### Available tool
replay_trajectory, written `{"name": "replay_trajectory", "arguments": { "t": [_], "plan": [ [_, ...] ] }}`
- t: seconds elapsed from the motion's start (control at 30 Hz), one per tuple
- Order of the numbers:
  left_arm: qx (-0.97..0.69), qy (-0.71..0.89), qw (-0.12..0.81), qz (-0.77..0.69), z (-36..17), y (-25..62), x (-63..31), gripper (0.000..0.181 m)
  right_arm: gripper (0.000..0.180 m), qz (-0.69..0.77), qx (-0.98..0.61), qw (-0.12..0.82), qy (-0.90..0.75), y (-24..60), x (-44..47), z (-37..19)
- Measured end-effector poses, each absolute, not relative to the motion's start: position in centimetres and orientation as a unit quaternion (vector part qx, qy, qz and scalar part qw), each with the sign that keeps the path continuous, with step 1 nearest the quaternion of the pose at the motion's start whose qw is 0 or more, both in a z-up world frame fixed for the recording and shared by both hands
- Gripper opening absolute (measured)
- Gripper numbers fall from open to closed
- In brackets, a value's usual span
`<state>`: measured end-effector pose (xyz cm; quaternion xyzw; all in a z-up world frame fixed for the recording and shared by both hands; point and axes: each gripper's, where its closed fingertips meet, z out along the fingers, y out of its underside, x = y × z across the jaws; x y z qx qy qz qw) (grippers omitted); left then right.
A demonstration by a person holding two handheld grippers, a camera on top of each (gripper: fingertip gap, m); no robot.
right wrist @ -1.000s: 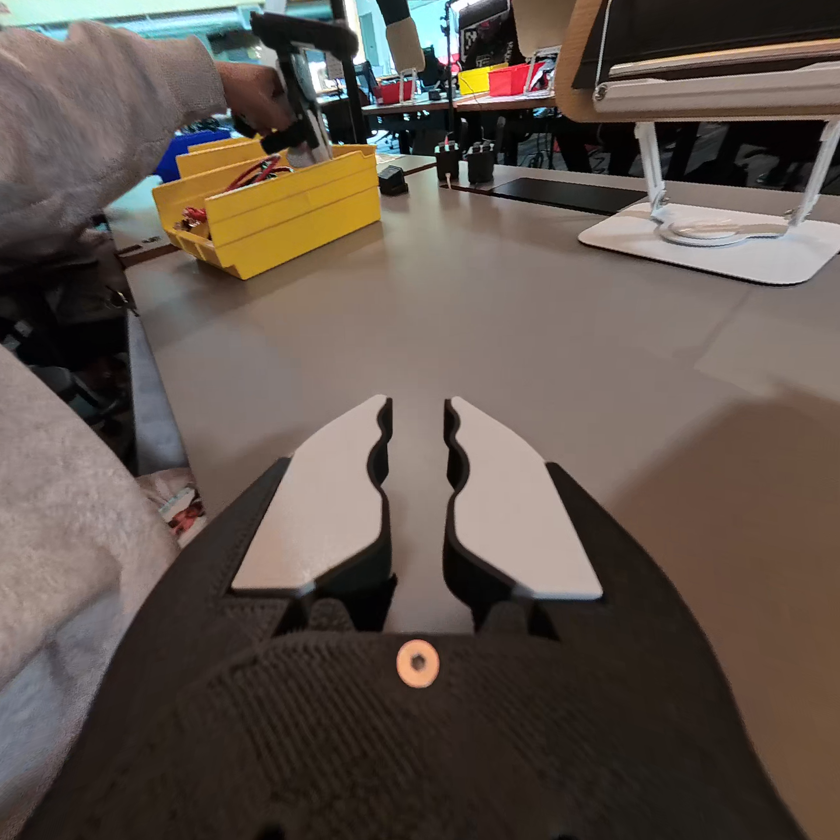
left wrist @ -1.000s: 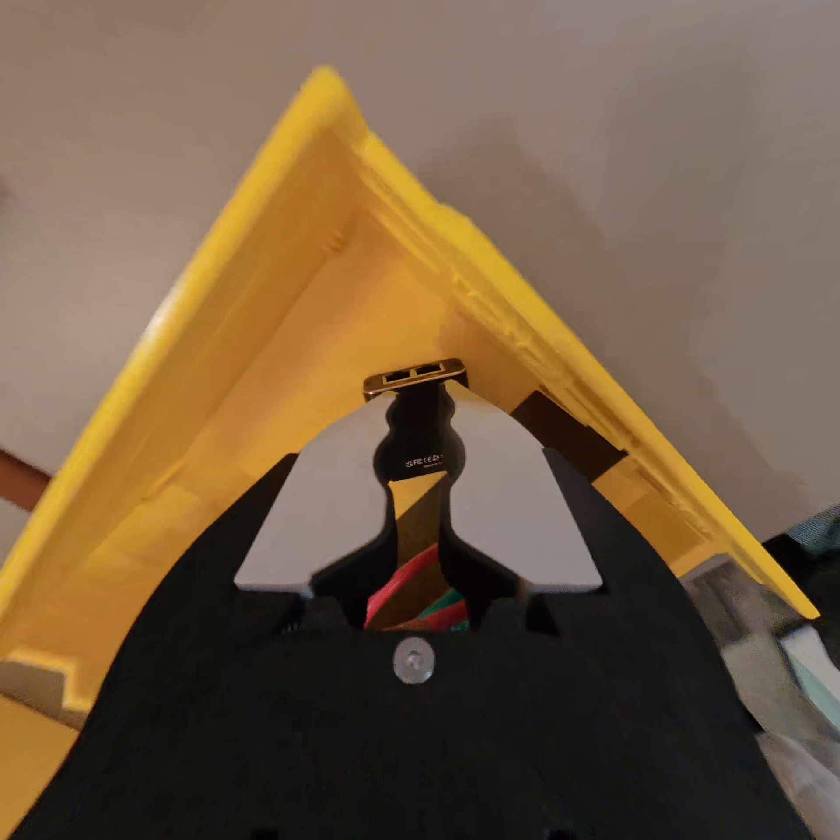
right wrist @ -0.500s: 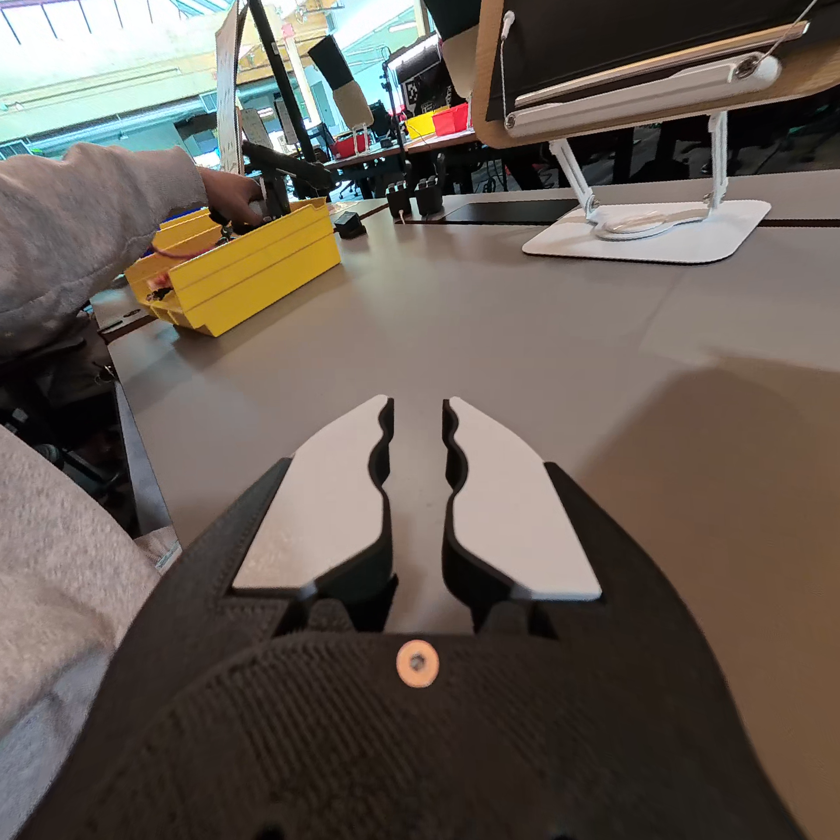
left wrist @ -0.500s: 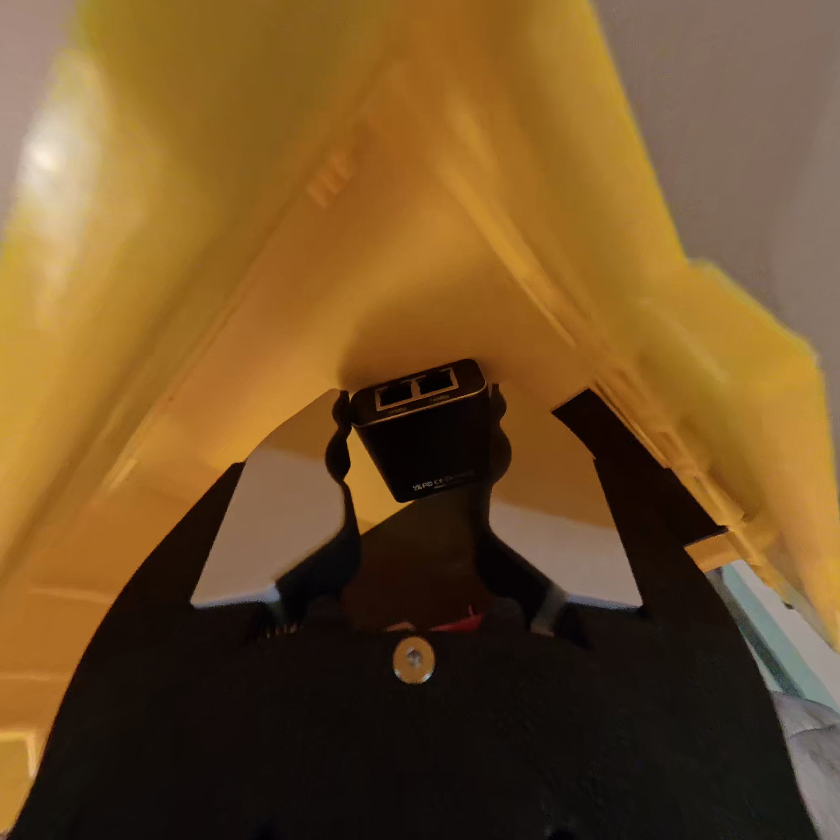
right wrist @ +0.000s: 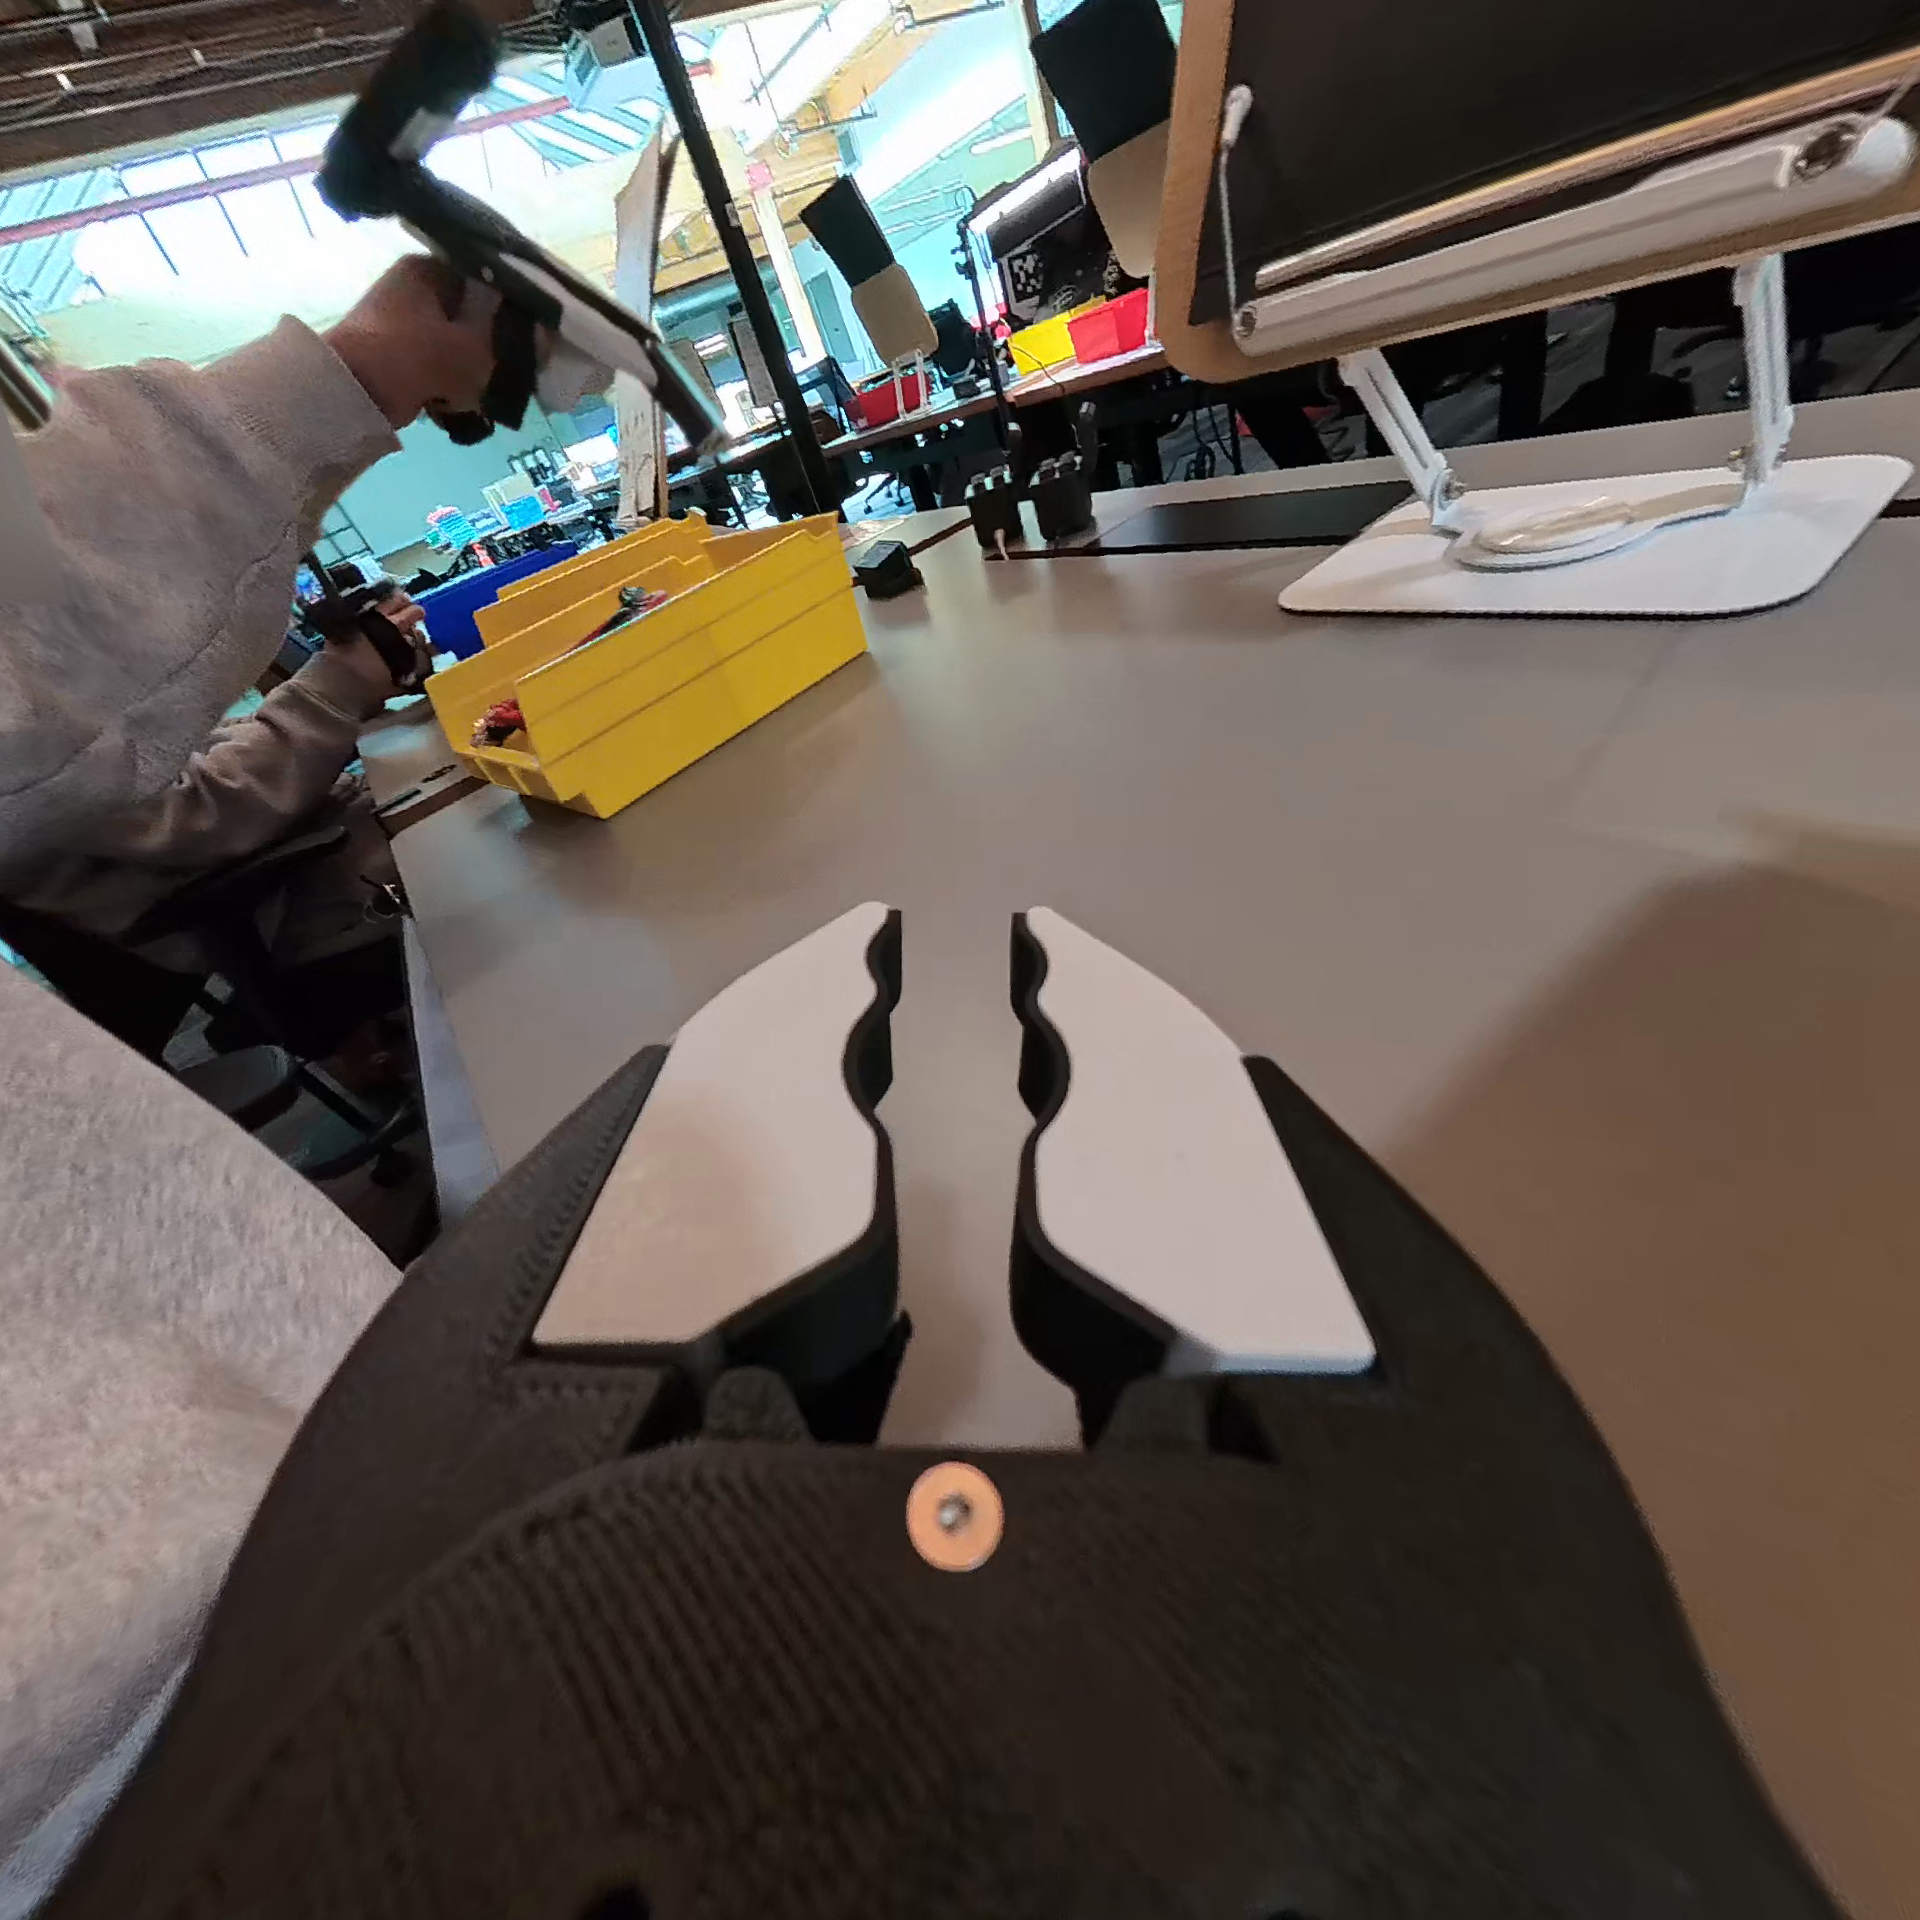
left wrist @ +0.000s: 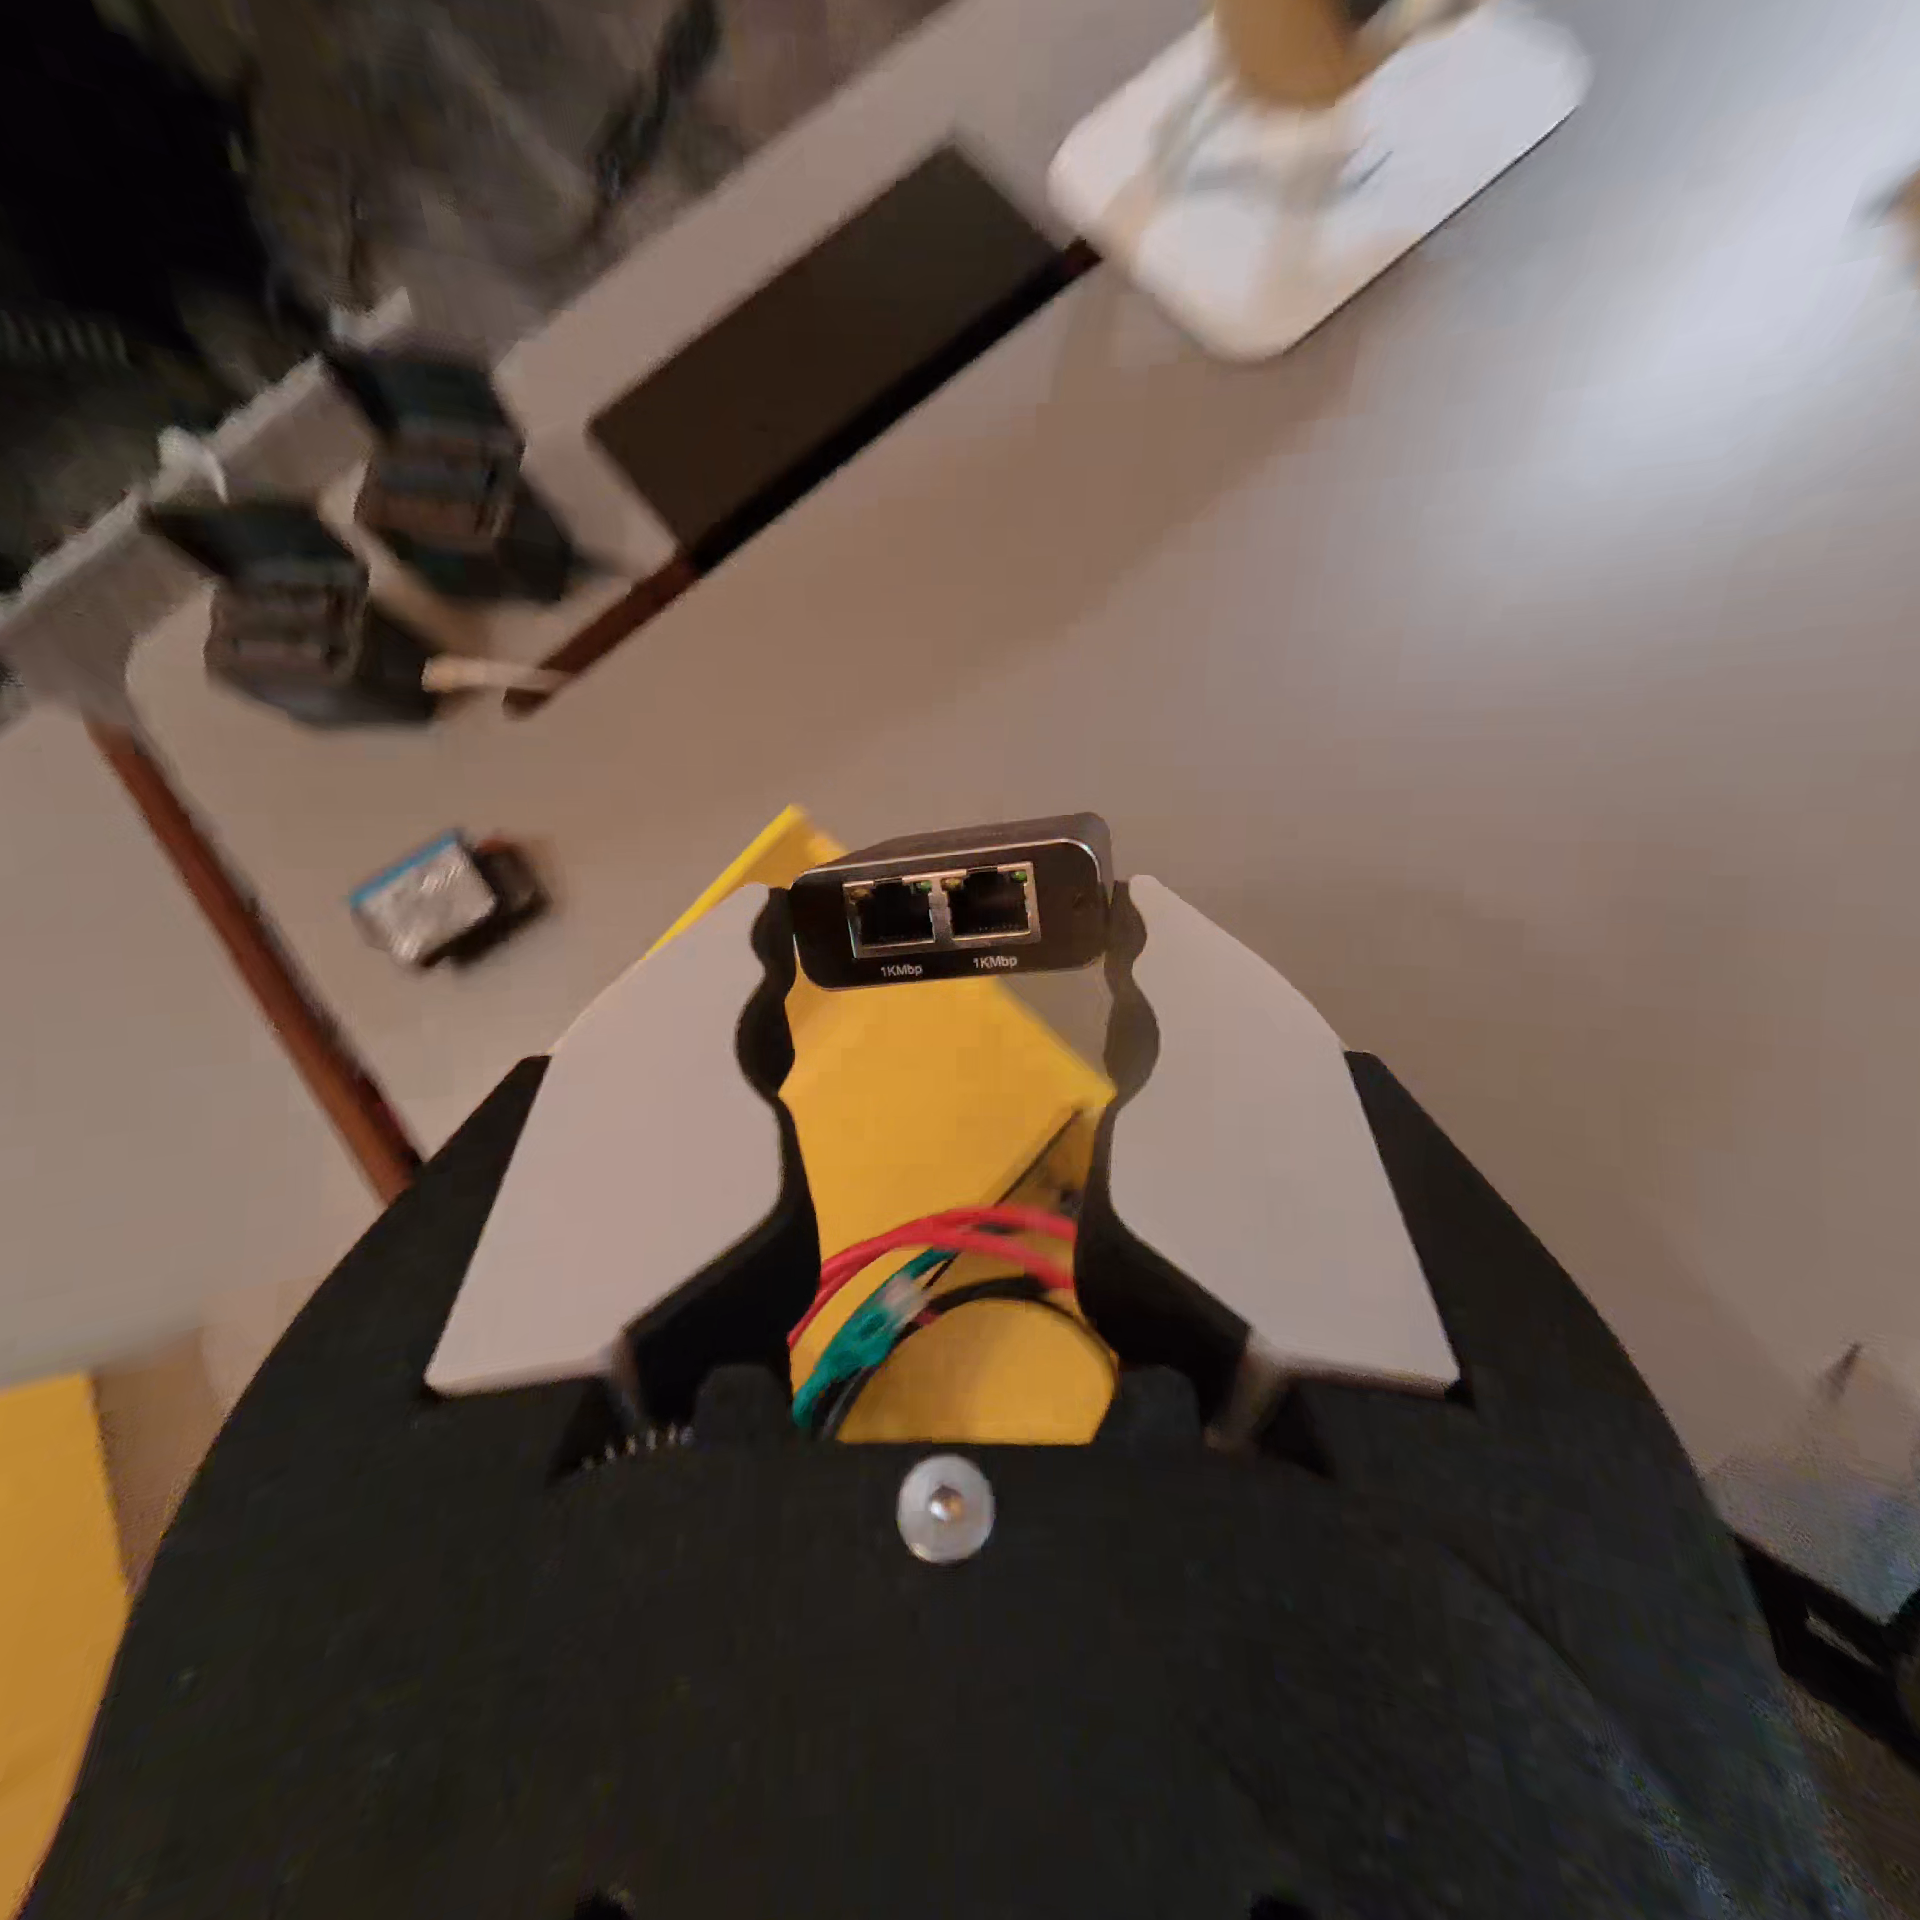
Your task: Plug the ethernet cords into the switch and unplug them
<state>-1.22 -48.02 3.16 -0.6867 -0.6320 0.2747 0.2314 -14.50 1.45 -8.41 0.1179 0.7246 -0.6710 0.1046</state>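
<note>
We see a grey desk (right wrist: pixel 1299 790) with a matte top and a brown seam between its panels. A white stand base (right wrist: pixel 1600 540) rests on it at the far right, beside a black mat (right wrist: pixel 1247 516). Behind it we see further desks carrying red and yellow bins (right wrist: pixel 1081 335), a black pole (right wrist: pixel 727 260), and bright ceiling windows (right wrist: pixel 187 197) lighting the hall.

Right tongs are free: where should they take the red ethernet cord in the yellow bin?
Grip the red cord on its raised loop, coming down from above: the yellow bin has an open top and its walls block a side approach. The plug end isn't visible here.
</note>
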Motion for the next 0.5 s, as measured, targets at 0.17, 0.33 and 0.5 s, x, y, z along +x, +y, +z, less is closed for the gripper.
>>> {"name": "replay_trajectory", "arguments": {
  "t": [0.17,0.33,0.5],
  "plan": [
    [-0.714,-0.524,0.28,0.37,6.4,-36.9,-2.9,0.062,0.02,-0.669,0.071,0.097,0.734,1.3,-12.2,-7.9],
    [-0.754,-0.428,0.289,0.406,4.9,-24.2,-3.9,0.062,0.021,-0.667,0.019,0.105,0.737,1.1,-9.0,-7.4],
    [-0.745,-0.402,0.393,0.359,0.7,-13.5,-5.3,0.062,0.042,-0.668,-0.041,-0.07,0.74,1.2,-9.1,-6.4]
  ]
}}
